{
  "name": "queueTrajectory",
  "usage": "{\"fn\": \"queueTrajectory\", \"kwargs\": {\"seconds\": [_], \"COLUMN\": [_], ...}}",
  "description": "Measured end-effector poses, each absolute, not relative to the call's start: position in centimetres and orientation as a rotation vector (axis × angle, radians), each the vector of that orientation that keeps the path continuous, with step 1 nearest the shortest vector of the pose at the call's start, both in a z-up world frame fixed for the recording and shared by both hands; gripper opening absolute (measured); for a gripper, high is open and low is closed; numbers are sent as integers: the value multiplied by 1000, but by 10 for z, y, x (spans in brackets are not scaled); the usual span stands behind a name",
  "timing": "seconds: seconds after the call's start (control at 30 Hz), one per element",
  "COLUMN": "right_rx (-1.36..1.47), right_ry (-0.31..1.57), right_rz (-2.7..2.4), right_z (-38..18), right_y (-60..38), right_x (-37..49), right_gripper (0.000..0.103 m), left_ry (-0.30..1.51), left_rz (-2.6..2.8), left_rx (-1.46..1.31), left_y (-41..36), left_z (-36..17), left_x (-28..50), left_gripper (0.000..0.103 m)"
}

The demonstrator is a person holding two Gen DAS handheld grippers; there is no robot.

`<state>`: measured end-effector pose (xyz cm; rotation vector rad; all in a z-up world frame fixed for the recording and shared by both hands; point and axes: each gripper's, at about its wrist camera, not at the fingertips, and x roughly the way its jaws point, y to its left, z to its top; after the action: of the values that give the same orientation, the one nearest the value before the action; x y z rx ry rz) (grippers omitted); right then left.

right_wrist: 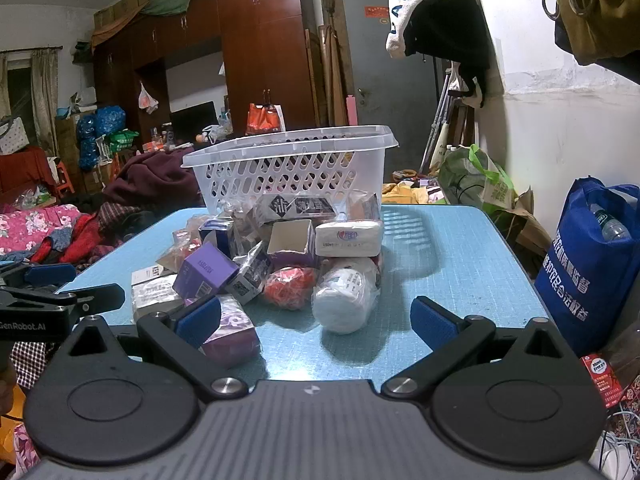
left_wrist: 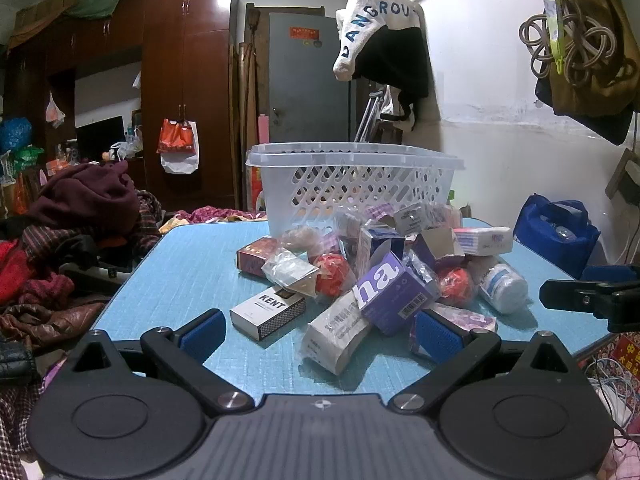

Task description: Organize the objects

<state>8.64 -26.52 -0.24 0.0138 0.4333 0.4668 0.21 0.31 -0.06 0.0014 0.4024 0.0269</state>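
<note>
Ahead of the matt black plastic left gripper (left_wrist: pixel 318 330) with ribbed blue pads (left_wrist: pixel 436 338): translucent perforated plastic basket (left_wrist: pixel 352 184), printed cardboard KENT pack (left_wrist: pixel 267 312), glossy purple carton (left_wrist: pixel 394 292), crinkled clear-film-wrapped white bottle (right_wrist: pixel 346 294), all on a finely textured blue tabletop (left_wrist: pixel 180 276).

Jumbled boxes (left_wrist: pixel 394 290) heaped before white basket (left_wrist: pixel 352 184)
</note>
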Motion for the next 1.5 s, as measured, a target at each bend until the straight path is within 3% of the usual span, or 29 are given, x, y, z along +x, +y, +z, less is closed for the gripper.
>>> {"fn": "queueTrajectory", "kwargs": {"seconds": [1.5], "right_rx": [8], "right_ry": [437], "right_rz": [473], "right_z": [-5], "right_y": [-264], "right_x": [88], "right_gripper": [103], "left_ry": [401], "left_rz": [14], "left_rx": [9], "left_y": [2], "left_z": [-1], "left_x": [1], "left_gripper": [102]}}
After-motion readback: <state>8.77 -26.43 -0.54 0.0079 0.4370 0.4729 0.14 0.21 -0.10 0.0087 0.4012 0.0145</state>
